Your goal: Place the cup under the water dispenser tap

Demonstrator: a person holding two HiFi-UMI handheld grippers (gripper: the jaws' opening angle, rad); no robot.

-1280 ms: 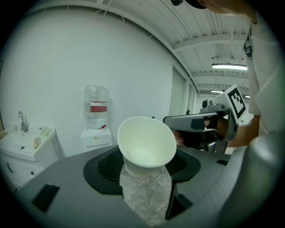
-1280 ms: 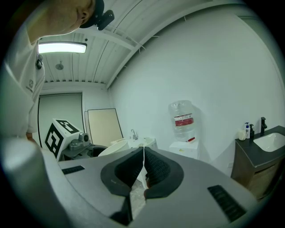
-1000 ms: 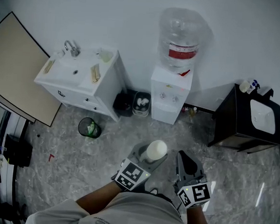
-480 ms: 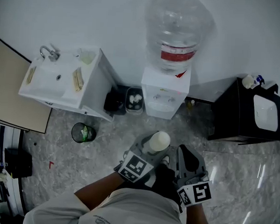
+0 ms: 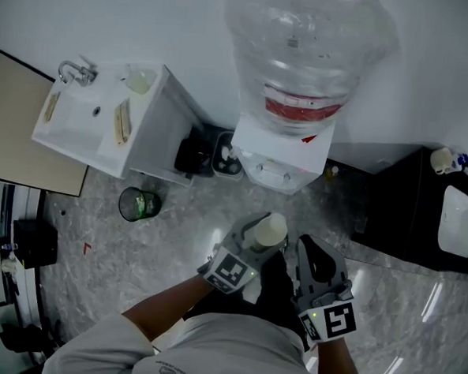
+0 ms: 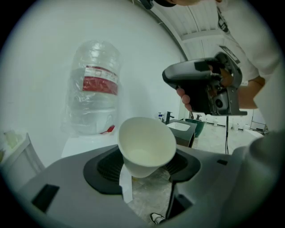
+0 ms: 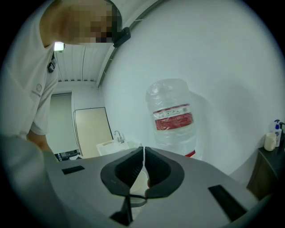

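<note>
A white paper cup [image 5: 268, 229] [image 6: 146, 146] sits between the jaws of my left gripper [image 5: 256, 240] [image 6: 143, 162], which is shut on it, the cup's mouth tilted toward the camera. The white water dispenser [image 5: 282, 155] with its big clear bottle [image 5: 306, 48] [image 6: 94, 87] [image 7: 171, 116] stands against the wall just ahead. Its taps [image 5: 270, 173] face me, a short way beyond the cup. My right gripper [image 5: 315, 262] [image 7: 143, 165] is beside the left one, its jaws touching at the tips with nothing between them.
A white sink cabinet [image 5: 103, 127] stands left of the dispenser, with a black bin [image 5: 190, 156] and a small basket [image 5: 226, 161] between them. A round waste bin [image 5: 138, 204] sits on the marble floor. A black vanity [image 5: 438, 214] is to the right.
Both grippers and I have moved toward the dispenser, which now looms larger and closer. The cup stays gripped in the left gripper.
</note>
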